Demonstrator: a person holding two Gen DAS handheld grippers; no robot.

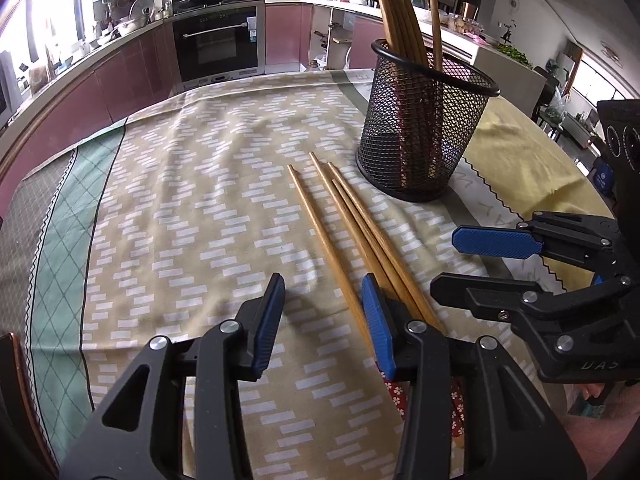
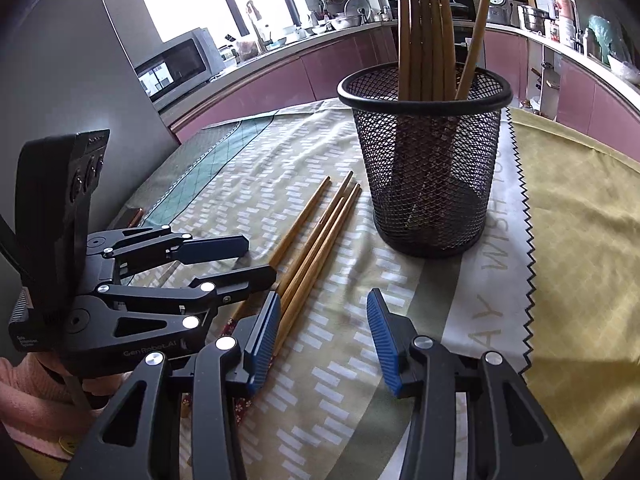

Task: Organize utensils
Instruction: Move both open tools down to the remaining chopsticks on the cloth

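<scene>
Chopsticks: four slender tan wooden chopsticks (image 1: 340,236) are laid side by side on the patterned tablecloth (image 1: 192,208), beside the black wire-mesh cup (image 1: 420,128).
Cup: more chopsticks are held upright.
Left gripper (image 1: 324,316): parted, nothing clasped.
Right gripper (image 2: 324,336): parted, nothing clasped.

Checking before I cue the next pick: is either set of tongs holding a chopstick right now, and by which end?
Nothing is held. Left tongs and right tongs are both open above the cloth; the four loose chopsticks lie flat beside the mesh holder.
</scene>
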